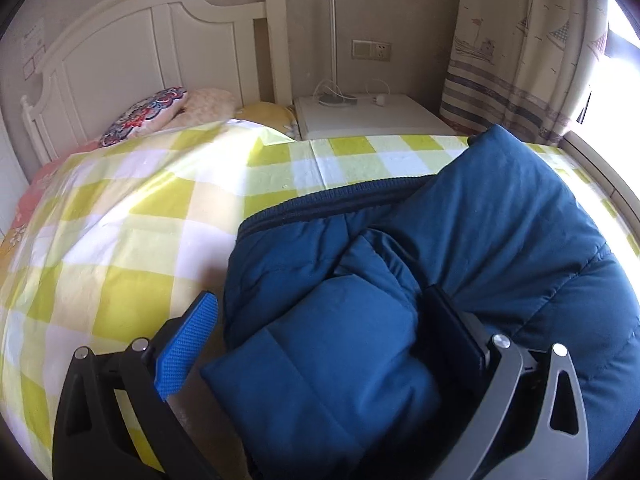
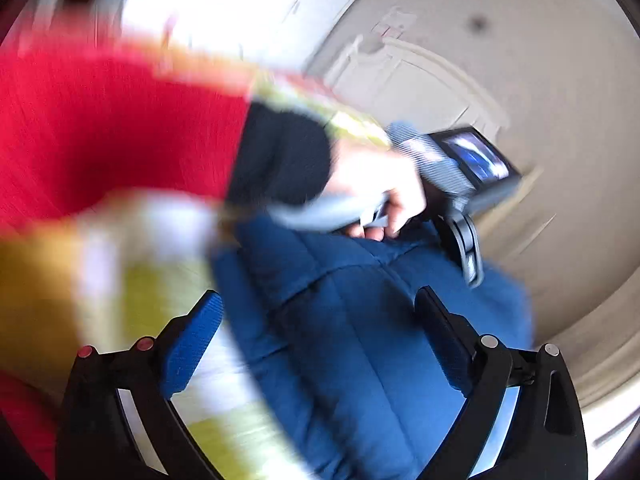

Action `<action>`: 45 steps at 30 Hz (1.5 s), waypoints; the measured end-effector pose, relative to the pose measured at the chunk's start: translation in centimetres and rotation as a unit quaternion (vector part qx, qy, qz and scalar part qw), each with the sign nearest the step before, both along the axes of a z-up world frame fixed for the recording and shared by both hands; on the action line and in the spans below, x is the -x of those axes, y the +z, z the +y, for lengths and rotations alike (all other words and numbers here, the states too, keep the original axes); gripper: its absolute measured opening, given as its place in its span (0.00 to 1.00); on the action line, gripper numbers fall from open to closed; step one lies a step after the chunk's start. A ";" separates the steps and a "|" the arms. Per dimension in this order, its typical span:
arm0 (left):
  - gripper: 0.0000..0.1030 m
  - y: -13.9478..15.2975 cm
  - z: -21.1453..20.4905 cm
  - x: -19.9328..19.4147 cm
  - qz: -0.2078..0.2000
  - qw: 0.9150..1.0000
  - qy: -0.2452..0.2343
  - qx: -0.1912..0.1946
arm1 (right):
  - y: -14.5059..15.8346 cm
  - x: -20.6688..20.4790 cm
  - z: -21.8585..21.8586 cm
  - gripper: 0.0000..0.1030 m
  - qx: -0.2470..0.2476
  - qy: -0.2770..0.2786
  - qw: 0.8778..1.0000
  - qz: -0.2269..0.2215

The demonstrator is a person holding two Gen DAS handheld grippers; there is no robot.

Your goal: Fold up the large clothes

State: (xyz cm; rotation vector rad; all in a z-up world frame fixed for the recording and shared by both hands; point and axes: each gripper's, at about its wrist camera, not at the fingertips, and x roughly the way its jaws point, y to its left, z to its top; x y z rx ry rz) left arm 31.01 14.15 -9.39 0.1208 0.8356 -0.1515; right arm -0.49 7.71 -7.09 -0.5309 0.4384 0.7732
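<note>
Our left fingers point(image 1: 320, 340) stood wide apart, with a padded fold of the blue jacket point(image 1: 460, 240) lying loose between them; the blue left pad point(image 1: 188, 344) was clear of the cloth, while the dark right one was pushed against a fold. Our right fingers point(image 2: 320, 340) were spread as well, the same jacket point(image 2: 360, 340) under and between them, though that view was badly blurred and we could not tell whether the pads touched it. Beyond them we saw our left hand point(image 2: 380, 184), in a dark cuff and red sleeve point(image 2: 100, 120), holding its tool over the jacket.

The jacket lay heaped on the bed, on a yellow-and-white checked sheet point(image 1: 120, 220), its ribbed dark hem toward the headboard. Farther off we saw patterned pillows point(image 1: 148, 116) against a white headboard point(image 1: 140, 40), a white bedside cabinet point(image 1: 368, 116) with a slim lamp point(image 1: 332, 40) and cables, a wall socket point(image 1: 372, 50), and a boat-printed curtain point(image 1: 520, 40) beside a bright window.
</note>
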 end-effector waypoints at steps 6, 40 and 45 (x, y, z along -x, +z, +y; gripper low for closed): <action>0.98 0.8 -0.4 0.9 -0.020 1.000 0.014 -0.019 | 4.8 -5.0 -8.4 0.77 -0.151 -0.114 0.980 0.066; 0.98 2.2 -0.4 7.0 -0.050 0.988 0.145 0.007 | 2.9 -20.6 -16.0 0.51 -0.170 -0.171 0.964 0.108; 0.98 2.1 0.3 6.9 -0.046 0.987 0.150 0.032 | 2.1 -29.9 -13.8 0.39 -0.165 -0.181 0.960 0.137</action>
